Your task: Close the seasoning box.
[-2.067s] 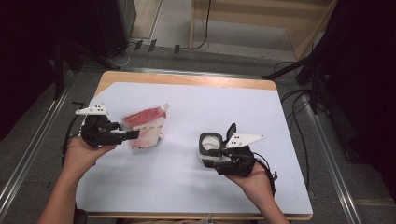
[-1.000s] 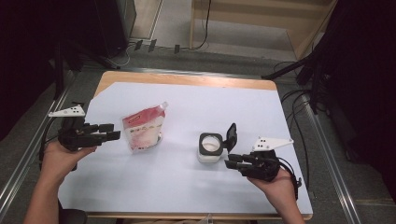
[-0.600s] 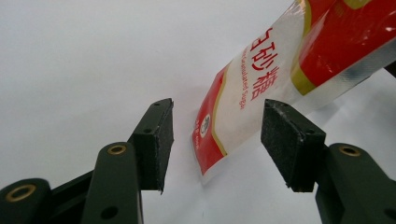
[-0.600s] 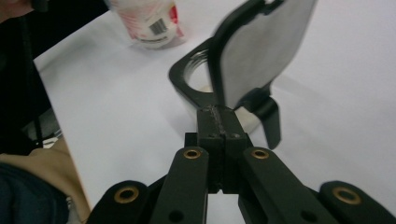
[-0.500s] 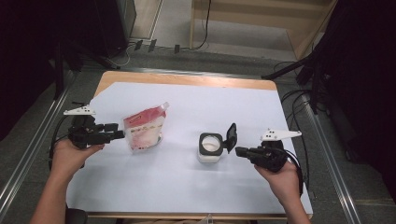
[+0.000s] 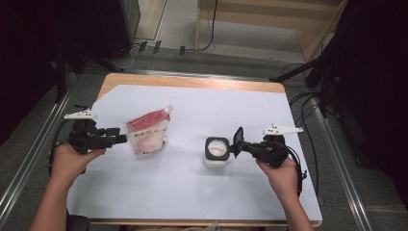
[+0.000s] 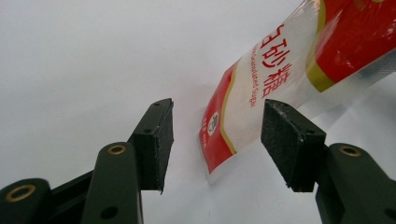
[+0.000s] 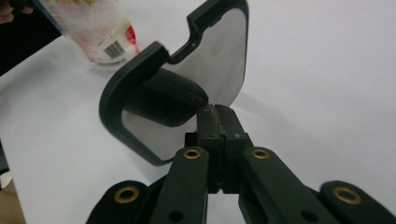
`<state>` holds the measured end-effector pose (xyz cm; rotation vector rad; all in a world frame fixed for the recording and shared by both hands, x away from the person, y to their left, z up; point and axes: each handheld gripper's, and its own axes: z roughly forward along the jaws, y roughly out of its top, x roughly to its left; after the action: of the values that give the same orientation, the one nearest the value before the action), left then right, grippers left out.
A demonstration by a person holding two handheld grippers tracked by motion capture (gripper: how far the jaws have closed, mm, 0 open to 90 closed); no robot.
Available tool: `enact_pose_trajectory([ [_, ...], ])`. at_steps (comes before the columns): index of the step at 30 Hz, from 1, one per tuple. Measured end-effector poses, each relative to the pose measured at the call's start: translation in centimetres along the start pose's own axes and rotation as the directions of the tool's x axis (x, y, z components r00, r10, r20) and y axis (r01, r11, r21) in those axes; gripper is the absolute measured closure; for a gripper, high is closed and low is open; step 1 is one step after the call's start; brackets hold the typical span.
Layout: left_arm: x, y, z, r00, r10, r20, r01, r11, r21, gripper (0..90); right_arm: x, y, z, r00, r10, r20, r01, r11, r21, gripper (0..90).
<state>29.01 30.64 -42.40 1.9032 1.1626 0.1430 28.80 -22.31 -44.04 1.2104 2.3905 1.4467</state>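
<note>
High view: we see the sugar pouch (image 6: 148,133) standing left of centre on the white table cover (image 6: 192,192), our left gripper (image 6: 118,138) spread, just beside it, untouching. Right gripper (image 6: 239,146) has clamped together at the open container (image 6: 217,152) lid (image 8: 187,93).

High view looks down; tongs views sit close, sharing the sugar pouch (image 6: 148,132)
</note>
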Motion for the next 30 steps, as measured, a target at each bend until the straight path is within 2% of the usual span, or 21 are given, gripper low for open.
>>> enact_pose_trajectory([
  [5, 0.2, -0.1, 0.0, 0.9998, -0.012, -0.015, 0.012, 0.9999, 0.005, 44.9, -0.3, 0.4, 0.3, 0.9999, 0.002, 0.015, -0.002, 1.000, -0.016, 90.0],
  [7, 0.3, -0.1, 0.0, 0.9999, -0.006, -0.011, 0.006, 1.0000, 0.005, 44.9, -0.5, 0.6, 0.4, 0.9997, 0.019, 0.012, -0.019, 1.000, -0.019, 90.0],
  [13, 0.2, -0.1, 0.2, 1.0000, 0.001, -0.001, -0.001, 1.0000, 0.004, 44.9, -0.8, 0.9, 0.9, 0.9996, 0.027, -0.005, -0.027, 0.999, -0.020, 90.0],
  [21, 0.2, -0.1, 0.1, 1.0000, 0.002, -0.006, -0.002, 1.0000, -0.002, 44.8, -0.1, 1.0, 0.8, 0.9998, 0.012, -0.013, -0.012, 1.000, -0.024, 90.0],
  [30, 0.1, -0.1, 0.1, 1.0000, -0.003, -0.003, 0.003, 1.0000, 0.005, 44.3, 0.7, 1.0, 1.4, 0.9999, -0.013, -0.009, 0.013, 1.000, -0.010, 89.9],
])
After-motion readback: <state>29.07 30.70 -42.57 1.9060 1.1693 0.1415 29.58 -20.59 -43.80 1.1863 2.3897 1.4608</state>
